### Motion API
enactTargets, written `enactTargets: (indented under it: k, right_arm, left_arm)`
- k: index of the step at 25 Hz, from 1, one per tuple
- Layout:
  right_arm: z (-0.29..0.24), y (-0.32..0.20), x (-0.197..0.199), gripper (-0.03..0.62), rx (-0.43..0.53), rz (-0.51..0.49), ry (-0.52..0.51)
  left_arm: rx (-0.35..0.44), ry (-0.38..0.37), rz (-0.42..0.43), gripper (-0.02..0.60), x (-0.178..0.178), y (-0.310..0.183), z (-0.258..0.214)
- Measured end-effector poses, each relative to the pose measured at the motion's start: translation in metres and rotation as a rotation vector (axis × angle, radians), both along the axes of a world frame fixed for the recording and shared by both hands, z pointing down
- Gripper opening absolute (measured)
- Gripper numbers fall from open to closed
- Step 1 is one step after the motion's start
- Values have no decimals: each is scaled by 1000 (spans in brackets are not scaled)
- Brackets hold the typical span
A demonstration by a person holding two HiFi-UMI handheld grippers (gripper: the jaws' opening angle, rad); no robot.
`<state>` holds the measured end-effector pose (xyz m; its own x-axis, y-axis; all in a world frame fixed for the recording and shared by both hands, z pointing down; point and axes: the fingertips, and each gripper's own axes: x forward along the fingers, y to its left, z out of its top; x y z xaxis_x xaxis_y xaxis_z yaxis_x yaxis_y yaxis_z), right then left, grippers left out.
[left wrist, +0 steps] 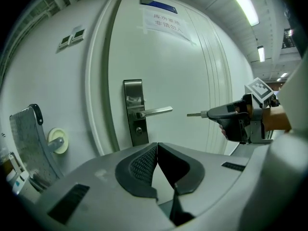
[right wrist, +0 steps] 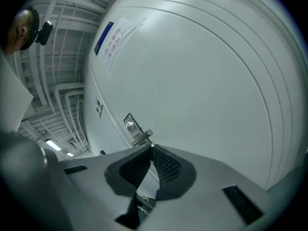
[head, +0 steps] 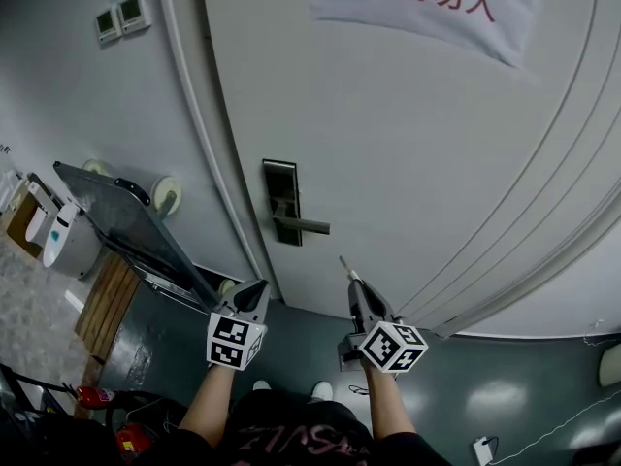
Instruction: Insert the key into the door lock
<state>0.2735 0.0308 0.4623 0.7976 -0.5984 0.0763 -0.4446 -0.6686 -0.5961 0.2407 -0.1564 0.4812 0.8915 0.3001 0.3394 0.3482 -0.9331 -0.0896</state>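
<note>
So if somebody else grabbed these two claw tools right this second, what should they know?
Left claw: shut, empty, held back from the door.
Right claw: shut on the key, blade pointing out at the door.
Lock plate is near the door's left edge; the keyhole sits just below the handle.
Done: key gripped and raised.
Left: the key is off to the right of the handle, clear of the door; line it up with the keyhole and push it in.

Notice [head: 427, 8] on door [head: 408, 163]: "非请勿入"
</note>
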Motion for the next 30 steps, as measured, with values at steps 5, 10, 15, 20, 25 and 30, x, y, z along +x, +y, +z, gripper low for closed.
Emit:
enactTargets:
  k: [5, 10, 15, 20, 25, 30]
  right_arm:
    - [9, -13, -7, 78, 13, 35, -31]
    - [11, -36, -12, 78, 39, 74, -56]
    - [12, -64, -15, 78, 174, 111, -112]
    - [22, -95, -11, 78, 297, 137, -179]
    - [29, -119, 5, 78, 416, 176, -232]
    - [36, -139, 17, 78, 466, 207, -255]
  left_arm:
    - [-10, -2, 29, 14, -3, -13, 6]
    - [-33, -10, 57, 13, -6, -36, 13]
    - [-57, -9, 81, 14, -11, -59, 20]
    - [-64, -2, 100, 13, -19, -80, 27]
    - [-66, -22, 107, 14, -25, -104, 39]
    - [-64, -36, 109, 13, -24, -130, 45]
